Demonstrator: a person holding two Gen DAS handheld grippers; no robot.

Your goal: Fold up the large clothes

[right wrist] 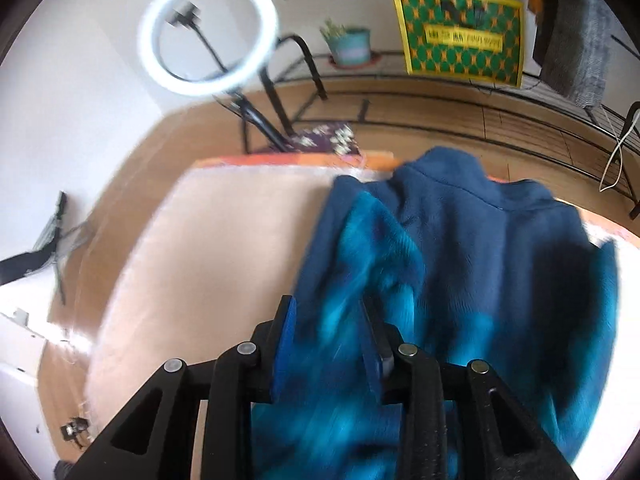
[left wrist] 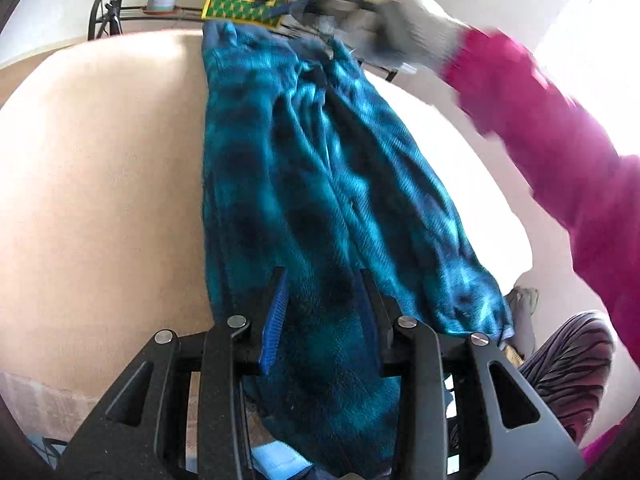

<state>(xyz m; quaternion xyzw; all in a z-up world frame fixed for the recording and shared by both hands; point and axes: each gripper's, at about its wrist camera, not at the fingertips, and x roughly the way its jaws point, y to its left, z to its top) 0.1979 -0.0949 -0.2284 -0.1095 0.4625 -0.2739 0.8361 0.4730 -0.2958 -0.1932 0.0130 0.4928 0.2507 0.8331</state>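
A teal and dark blue plaid fleece garment (left wrist: 320, 184) hangs stretched over a pale pink bed surface (left wrist: 100, 180). My left gripper (left wrist: 322, 280) is shut on its near end, cloth bunched between the blue pads. At the far end a grey-gloved hand with the right gripper (left wrist: 320, 36) holds the other end; its jaws are hidden. In the right wrist view my right gripper (right wrist: 328, 308) is shut on the garment (right wrist: 480, 260), whose plain blue inside and collar lie on the bed (right wrist: 220, 240).
A ring light on a stand (right wrist: 208, 32), a potted plant (right wrist: 350, 44) and a green and yellow bag (right wrist: 460, 36) stand on a black rack beyond the bed. Wooden floor (right wrist: 420, 112) surrounds the bed. A pink-sleeved arm (left wrist: 560, 140) crosses the right side.
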